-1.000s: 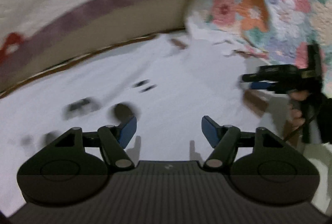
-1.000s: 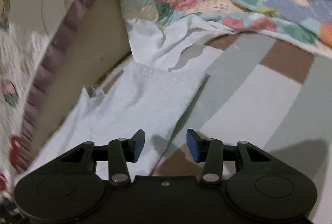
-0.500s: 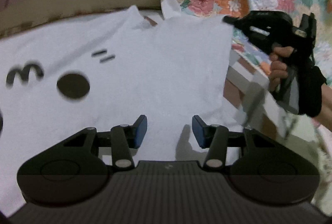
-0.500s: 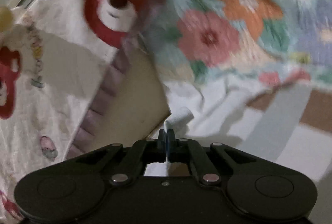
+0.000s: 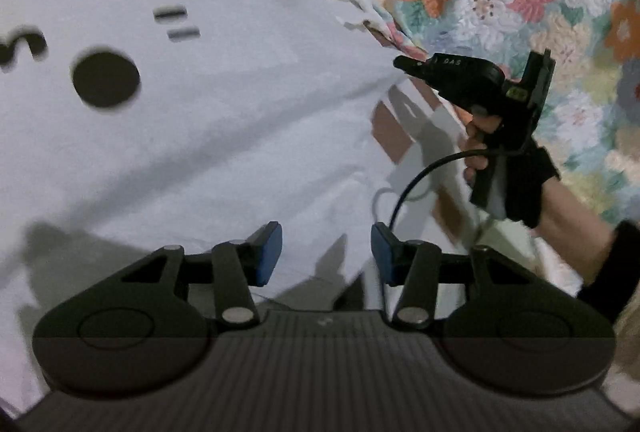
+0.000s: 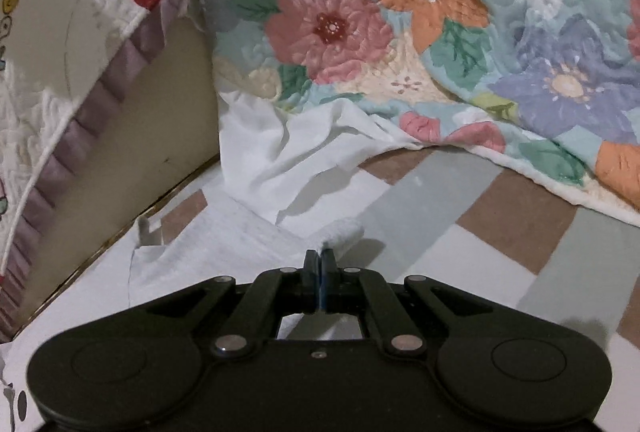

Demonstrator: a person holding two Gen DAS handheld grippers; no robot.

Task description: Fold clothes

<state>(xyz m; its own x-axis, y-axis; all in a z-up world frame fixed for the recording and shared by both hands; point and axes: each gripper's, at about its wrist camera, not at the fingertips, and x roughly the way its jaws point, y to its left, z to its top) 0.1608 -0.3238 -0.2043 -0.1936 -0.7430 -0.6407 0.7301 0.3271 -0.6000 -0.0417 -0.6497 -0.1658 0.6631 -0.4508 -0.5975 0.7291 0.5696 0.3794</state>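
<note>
The white cotton T-shirt with black printed marks [image 5: 208,136] lay spread flat on the bed, over a sheet of brown, grey and white blocks [image 6: 472,244], its far edge close to the beige headboard [image 6: 160,120] at the bed's head. Its long axis ran away from the left tool [image 5: 326,252] toward that headboard. The shirt's right-hand corner [image 6: 340,232] was pinched in the right tool [image 6: 319,264], clenched tight on the cloth and nearer to that edge than the left. The left tool's blue pads [image 5: 268,252] were easing apart just above the near hem, with cloth below but nothing pressed between them. A floral quilted blanket [image 6: 440,32] was heaped beside the shirt. No containers were in view. The coming fold probably depended on carrying the pinched corner across the shirt.
</note>
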